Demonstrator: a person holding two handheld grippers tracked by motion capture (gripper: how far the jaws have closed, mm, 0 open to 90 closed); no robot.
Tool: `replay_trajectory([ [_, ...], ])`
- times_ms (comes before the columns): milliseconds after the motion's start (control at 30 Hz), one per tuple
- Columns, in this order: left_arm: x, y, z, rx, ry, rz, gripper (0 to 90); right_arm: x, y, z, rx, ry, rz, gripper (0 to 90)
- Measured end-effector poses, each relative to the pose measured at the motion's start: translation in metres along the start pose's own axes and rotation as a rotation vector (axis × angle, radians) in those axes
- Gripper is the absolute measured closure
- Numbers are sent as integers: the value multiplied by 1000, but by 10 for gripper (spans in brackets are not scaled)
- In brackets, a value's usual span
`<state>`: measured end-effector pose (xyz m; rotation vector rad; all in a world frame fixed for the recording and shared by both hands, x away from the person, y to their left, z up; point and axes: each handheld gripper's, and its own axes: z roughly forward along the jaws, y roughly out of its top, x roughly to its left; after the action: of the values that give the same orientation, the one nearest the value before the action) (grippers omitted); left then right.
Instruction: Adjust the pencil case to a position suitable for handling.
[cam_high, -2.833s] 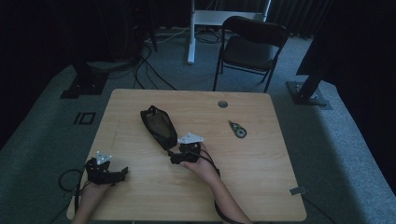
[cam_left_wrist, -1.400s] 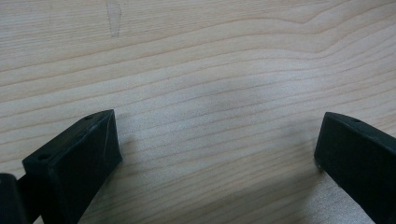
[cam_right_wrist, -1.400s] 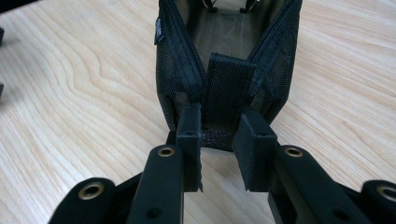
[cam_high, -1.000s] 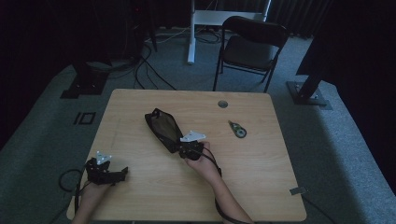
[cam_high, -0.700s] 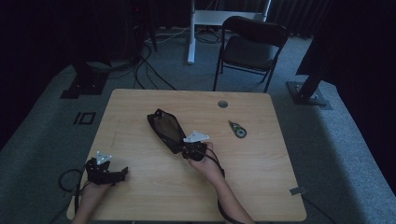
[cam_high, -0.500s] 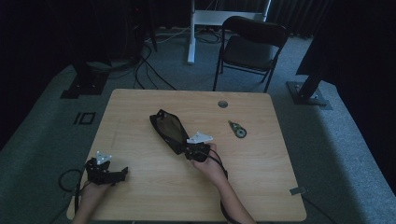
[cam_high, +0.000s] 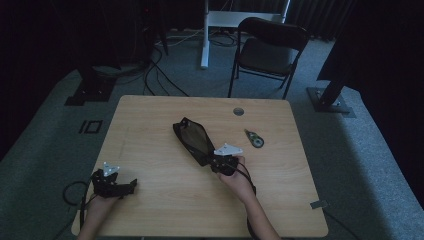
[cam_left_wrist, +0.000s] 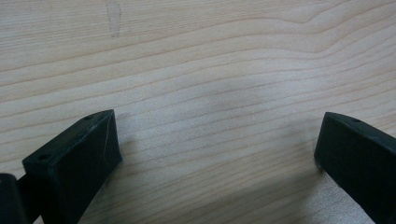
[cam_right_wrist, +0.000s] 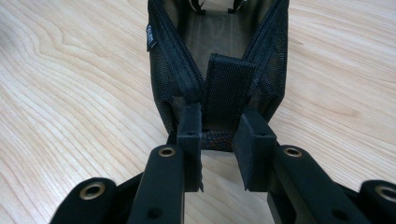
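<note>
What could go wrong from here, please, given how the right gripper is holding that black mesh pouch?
The right gripper pinches only the narrow fabric tab at the end of the black mesh pouch, so the pouch could slip free or swing. Dragged toward the right, it might knock the small tape dispenser. The left gripper rests open, giving no support.

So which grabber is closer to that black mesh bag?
The right. The right gripper is pinching the near end of the black mesh pouch, jaws closed on its fabric tab. The left gripper rests open near the table's front left corner, well away.
</note>
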<state>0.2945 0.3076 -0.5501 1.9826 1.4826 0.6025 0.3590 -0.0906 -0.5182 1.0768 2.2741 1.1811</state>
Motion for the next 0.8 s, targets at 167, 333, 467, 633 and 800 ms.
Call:
replay_trajectory([
  [167, 0, 0, 0, 0, 0, 0, 2, -7, -5, -8, -5, -11, 15, 730],
  [333, 0, 0, 0, 0, 0, 0, 2, -13, -9, -16, -6, -23, 18, 729],
  [467, 0, 0, 0, 0, 0, 0, 2, -21, -17, -23, -5, -33, 29, 730],
  [633, 0, 0, 0, 0, 0, 0, 2, -25, -23, -30, -9, -41, 42, 729],
  [800, 0, 0, 0, 0, 0, 0, 2, -32, -31, -41, -15, -51, 57, 729],
])
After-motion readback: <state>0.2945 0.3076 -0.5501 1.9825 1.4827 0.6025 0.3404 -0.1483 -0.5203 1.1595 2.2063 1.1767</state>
